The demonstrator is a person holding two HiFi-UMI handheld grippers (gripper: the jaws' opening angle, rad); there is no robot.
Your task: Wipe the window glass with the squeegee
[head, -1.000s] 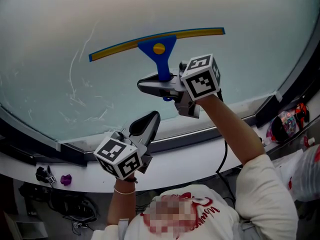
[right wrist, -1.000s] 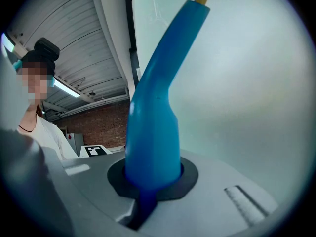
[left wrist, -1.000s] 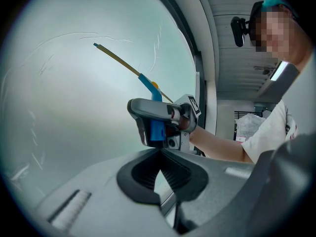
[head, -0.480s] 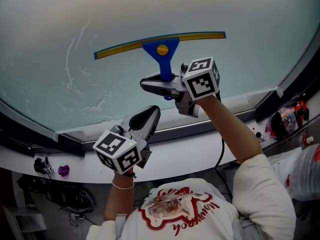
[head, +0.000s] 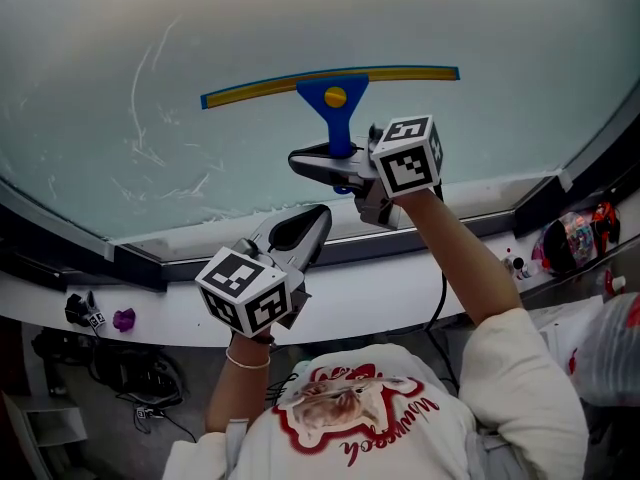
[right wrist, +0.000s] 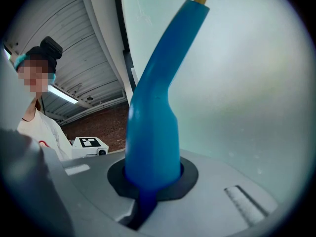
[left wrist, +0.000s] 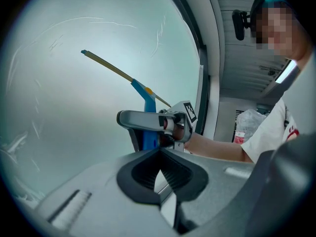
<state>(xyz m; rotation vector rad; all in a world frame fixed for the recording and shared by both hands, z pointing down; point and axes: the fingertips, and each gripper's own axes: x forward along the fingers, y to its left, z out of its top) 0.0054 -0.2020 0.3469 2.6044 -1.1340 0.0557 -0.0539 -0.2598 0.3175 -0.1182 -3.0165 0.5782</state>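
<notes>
**Head view: squeegee on the glass, right gripper clamped on its handle**

Nearest the camera is a person's white shirt with red print point(head: 350, 418), both forearms raised. The left gripper point(head: 300, 230) sits low, over the white window sill point(head: 400, 288). In the left gripper view its jaws are drawn together at the tips with nothing between them. It is below and left of the right gripper and apart from it.

The right gripper point(head: 325, 163) is higher up. In the right gripper view its jaws are closed tight round the handle of the blue plastic squeegee point(head: 335, 98).

The squeegee's yellow blade strip edged in blue point(head: 260, 89) lies across the pale frosted window glass point(head: 470, 18), nearly level, with the left end a little lower. Thin white streaks point(head: 150, 118) mark the pane left of the blade. A dark window frame point(head: 60, 238) runs along the pane's bottom edge.
</notes>
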